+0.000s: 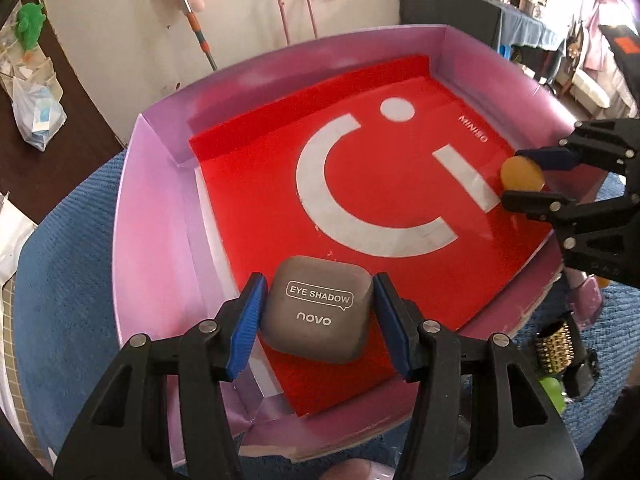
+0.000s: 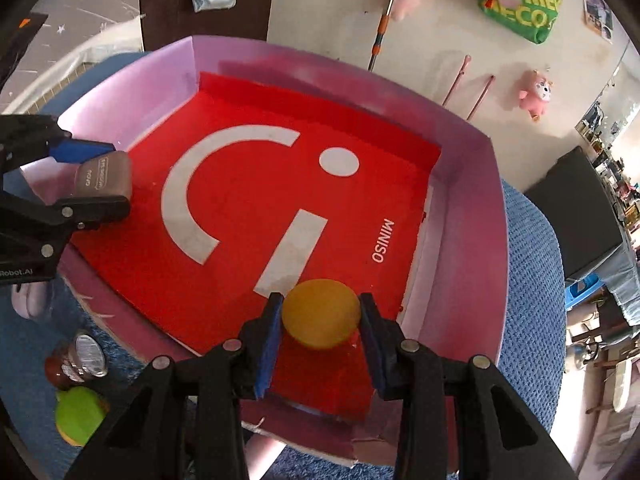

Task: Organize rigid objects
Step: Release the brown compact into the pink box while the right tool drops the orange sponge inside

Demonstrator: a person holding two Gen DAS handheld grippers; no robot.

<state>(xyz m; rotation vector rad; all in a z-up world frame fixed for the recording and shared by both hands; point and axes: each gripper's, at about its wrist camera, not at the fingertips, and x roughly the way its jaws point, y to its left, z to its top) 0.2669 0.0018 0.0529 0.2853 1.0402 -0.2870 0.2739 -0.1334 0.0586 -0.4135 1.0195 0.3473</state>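
A pink box (image 1: 160, 208) with a red Miniso sheet (image 1: 260, 200) on its floor sits on a blue cloth. My left gripper (image 1: 318, 320) is shut on a grey eye shadow case (image 1: 318, 312), held just over the red sheet at the box's near edge; it also shows in the right wrist view (image 2: 104, 178). My right gripper (image 2: 320, 322) is shut on a round yellow disc (image 2: 320, 312), low over the sheet at the box's near edge. The disc (image 1: 522, 174) and right gripper (image 1: 524, 176) show at the right in the left wrist view.
Outside the box on the blue cloth (image 2: 532, 280) lie a studded black and gold object (image 1: 554, 346), a green object (image 2: 78, 414) and a small brown jar (image 2: 76, 360). A mop handle (image 1: 196, 20) and pink plush toys (image 2: 534, 90) are by the wall.
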